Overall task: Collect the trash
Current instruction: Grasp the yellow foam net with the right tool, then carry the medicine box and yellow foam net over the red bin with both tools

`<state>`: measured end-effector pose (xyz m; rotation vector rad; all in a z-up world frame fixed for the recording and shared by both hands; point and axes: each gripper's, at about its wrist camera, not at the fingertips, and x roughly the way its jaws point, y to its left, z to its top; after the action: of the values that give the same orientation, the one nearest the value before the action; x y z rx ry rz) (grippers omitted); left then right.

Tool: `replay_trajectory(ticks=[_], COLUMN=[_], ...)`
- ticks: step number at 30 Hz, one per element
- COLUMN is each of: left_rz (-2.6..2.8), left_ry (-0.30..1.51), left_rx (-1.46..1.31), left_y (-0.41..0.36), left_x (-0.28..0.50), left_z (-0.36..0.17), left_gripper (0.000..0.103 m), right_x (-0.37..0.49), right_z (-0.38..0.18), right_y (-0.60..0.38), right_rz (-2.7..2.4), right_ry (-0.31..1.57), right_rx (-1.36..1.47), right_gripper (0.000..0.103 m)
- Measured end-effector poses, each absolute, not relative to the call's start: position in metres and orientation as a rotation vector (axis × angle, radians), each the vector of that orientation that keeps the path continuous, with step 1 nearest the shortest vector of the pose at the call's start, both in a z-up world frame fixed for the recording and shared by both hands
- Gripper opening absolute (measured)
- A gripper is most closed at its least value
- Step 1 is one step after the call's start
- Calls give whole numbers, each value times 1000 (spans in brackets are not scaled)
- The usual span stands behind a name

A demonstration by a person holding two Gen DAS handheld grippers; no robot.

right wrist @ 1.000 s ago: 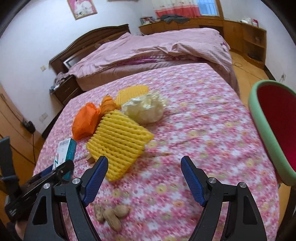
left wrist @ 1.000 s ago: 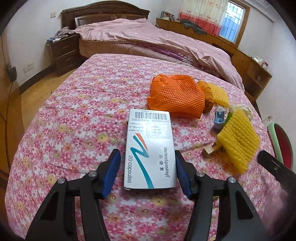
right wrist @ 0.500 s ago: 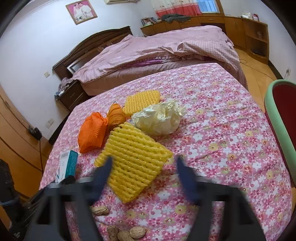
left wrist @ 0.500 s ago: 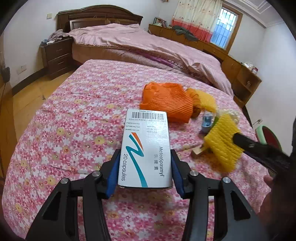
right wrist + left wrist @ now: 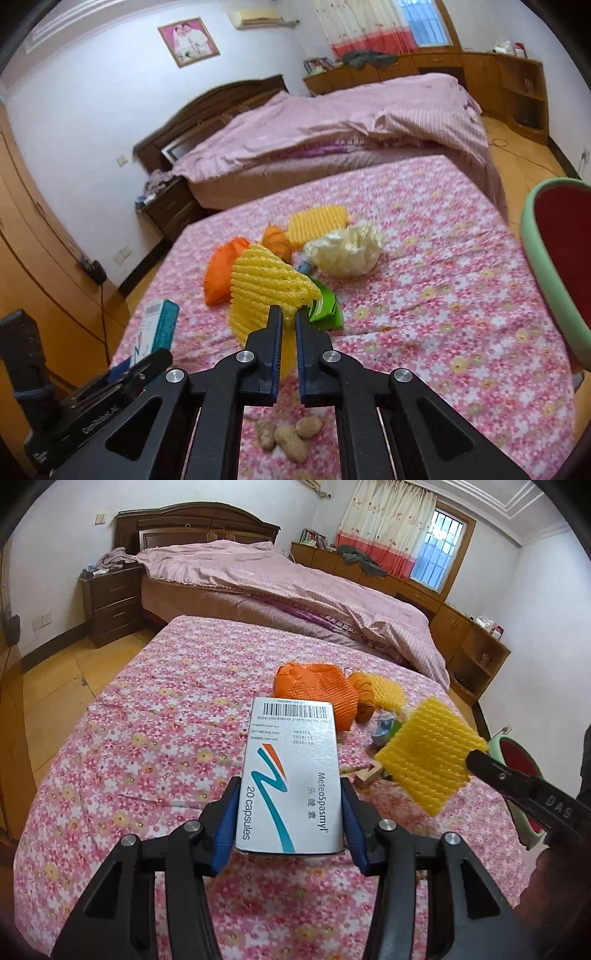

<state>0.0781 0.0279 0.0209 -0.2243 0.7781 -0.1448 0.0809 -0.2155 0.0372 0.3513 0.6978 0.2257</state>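
Two loads: I judge the step in hand is carrying both pieces to the bin, so I keep each grip firm and move level.
Worktop [image 5: 140,746]: flowered cloth, with the remaining trash clustered on its far right part.
Bin [image 5: 554,258]: green rim, red inside, off the worktop's right edge; likely my drop point.
Medicine box [image 5: 293,779]: raised off the cloth, flat face up, barcode end away from me.
Yellow foam net [image 5: 266,291]: lifted, hanging from one corner; soft, so it may slip.
Left claw [image 5: 290,808]: closed to the box's width, pads pressing its long sides.
Right claw [image 5: 289,321]: nearly closed, pinching the net's corner.
Peanuts [image 5: 286,435]: lying on the cloth beneath the right claw, not yet picked up.
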Motion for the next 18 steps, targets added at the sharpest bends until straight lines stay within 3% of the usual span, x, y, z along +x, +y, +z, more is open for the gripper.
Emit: replay_trajectory(ticks=[18], left_rz=[-284], left_ry=[719], left_rx=[-170], left_y=[-28], left_x=[47], left_z=[69], left_gripper=[51], right_x=[11], right_z=[77], right_y=[-295], right_rz=[81], right_ry=[558], right_rx=[445], right_gripper=[7])
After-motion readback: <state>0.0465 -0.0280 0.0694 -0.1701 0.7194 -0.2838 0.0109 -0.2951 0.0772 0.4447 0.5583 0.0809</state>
